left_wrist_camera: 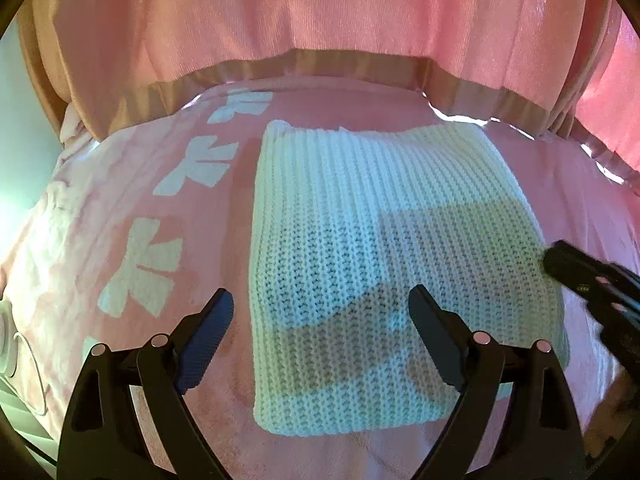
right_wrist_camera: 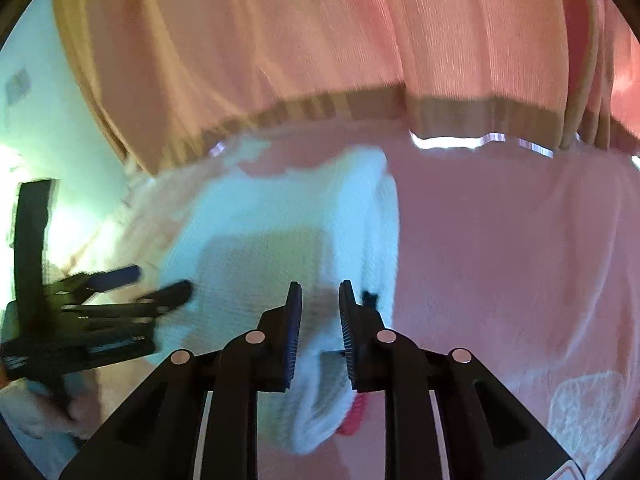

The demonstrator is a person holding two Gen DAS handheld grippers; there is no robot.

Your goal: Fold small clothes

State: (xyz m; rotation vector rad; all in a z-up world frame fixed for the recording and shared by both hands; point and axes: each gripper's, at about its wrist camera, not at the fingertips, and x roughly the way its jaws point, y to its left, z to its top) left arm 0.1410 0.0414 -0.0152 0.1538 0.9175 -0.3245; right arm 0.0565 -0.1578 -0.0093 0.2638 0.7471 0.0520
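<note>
White chunky knit, a folded garment (left_wrist_camera: 372,248), is laid flat as a neat rectangle on a pink towel-like cover (left_wrist_camera: 224,208), and most of the middle of the left wrist view is filled by it. The left gripper (left_wrist_camera: 320,312) is held just above the near part of the garment with its jaws spread wide; nothing is gripped, one finger being over bare cover at 7 o'clock and the other over the knit at 5 o'clock. A shadow of the tools is cast across the garment's near right quarter. At 3 o'clock the tip of the right gripper (left_wrist_camera: 576,272) is seen at the garment's right edge.

In the blurred right wrist view, the right gripper (right_wrist_camera: 320,308) is seen with its jaws narrowed around a raised fold of the garment (right_wrist_camera: 280,216) that passes between the fingers; whether the pads actually press it cannot be told. A small red-pink patch (right_wrist_camera: 352,416) is visible under the fold at 6 o'clock. The left gripper (right_wrist_camera: 152,286) is seen at 9 o'clock, beside the garment's far side.

White bow shapes (left_wrist_camera: 140,280) are printed on the cover at 9 to 11 o'clock of the garment. Bare cover is left on both sides. Beyond, at 12 o'clock, the surface is bounded by pink curtains (left_wrist_camera: 320,20) with a tan hem (left_wrist_camera: 360,68).
</note>
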